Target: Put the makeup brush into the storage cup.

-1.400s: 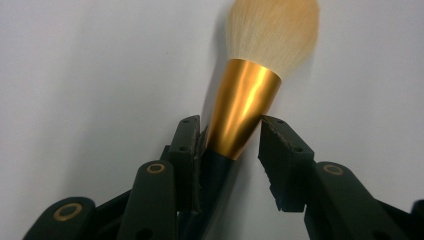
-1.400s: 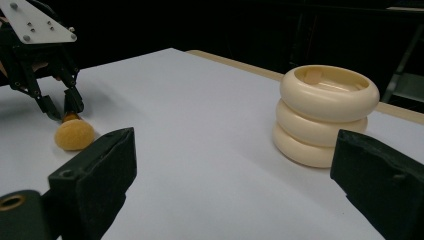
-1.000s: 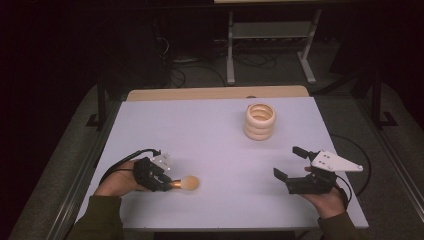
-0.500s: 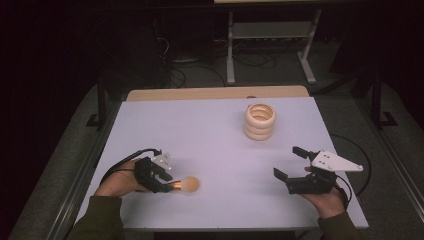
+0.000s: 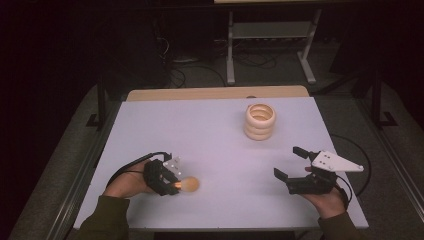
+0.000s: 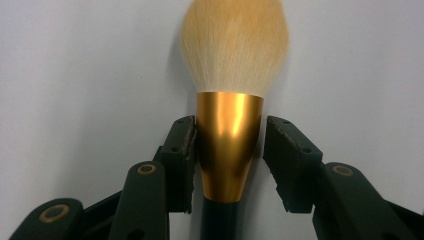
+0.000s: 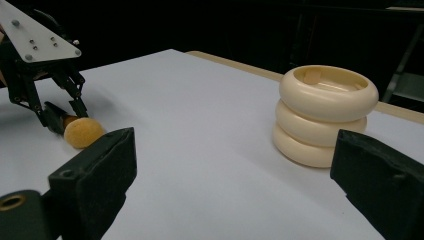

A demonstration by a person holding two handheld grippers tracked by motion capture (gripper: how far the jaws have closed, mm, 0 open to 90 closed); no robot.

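Lab-like recording space, white-topped table, metal stand, floor cables, dark surroundings

**Table layout**

Brush lies flat on the table, near-left, bristles toward the centre. Left gripper straddles its ferrule. Ringed holder stands far-right of centre, well apart from the brush. Right gripper sits near-right, in front of the holder.

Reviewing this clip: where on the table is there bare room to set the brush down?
Bare table spans the middle, between the brush at the near left and the ringed holder at the far right. The far-left corner is free too. Only the near edge is crowded, by both hands.
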